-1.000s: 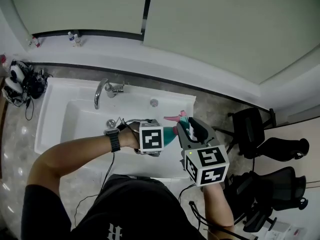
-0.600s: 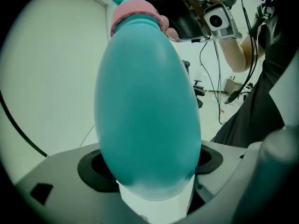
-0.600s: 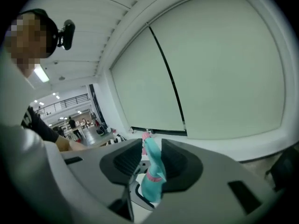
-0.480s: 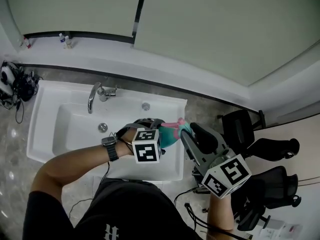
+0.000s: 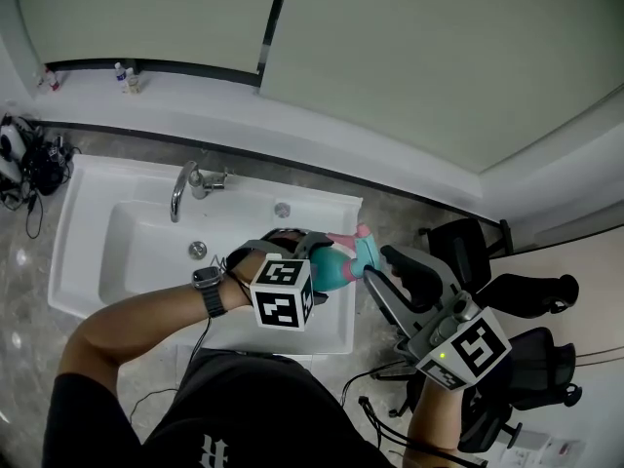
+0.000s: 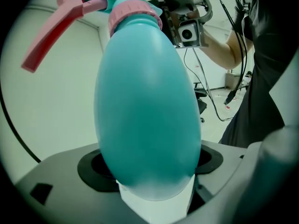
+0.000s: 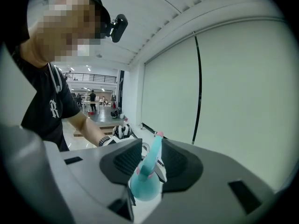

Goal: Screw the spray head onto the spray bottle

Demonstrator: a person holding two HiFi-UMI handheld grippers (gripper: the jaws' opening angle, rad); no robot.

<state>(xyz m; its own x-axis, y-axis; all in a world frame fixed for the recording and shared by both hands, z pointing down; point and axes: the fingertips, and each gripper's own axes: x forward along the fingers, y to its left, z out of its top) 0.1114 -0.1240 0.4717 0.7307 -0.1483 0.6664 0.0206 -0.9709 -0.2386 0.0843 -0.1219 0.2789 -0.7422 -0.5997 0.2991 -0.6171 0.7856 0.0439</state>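
While the spray head sits on the neck of the spray bottle, aloft over a corner of the sink, the left gripper clamps the body and the right gripper pinches the head. Screwing seems under way, needing a steady twist.

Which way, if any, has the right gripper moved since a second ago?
Yes. Against the sink, the right gripper has shifted rightward, away from its right edge, toward the chairs.

white sink with a chrome faucet sits in a grey mottled counter, with pale blinds split by a dark seam behind, small bottles on the ledge, tangled black cables far left, black office chairs right.
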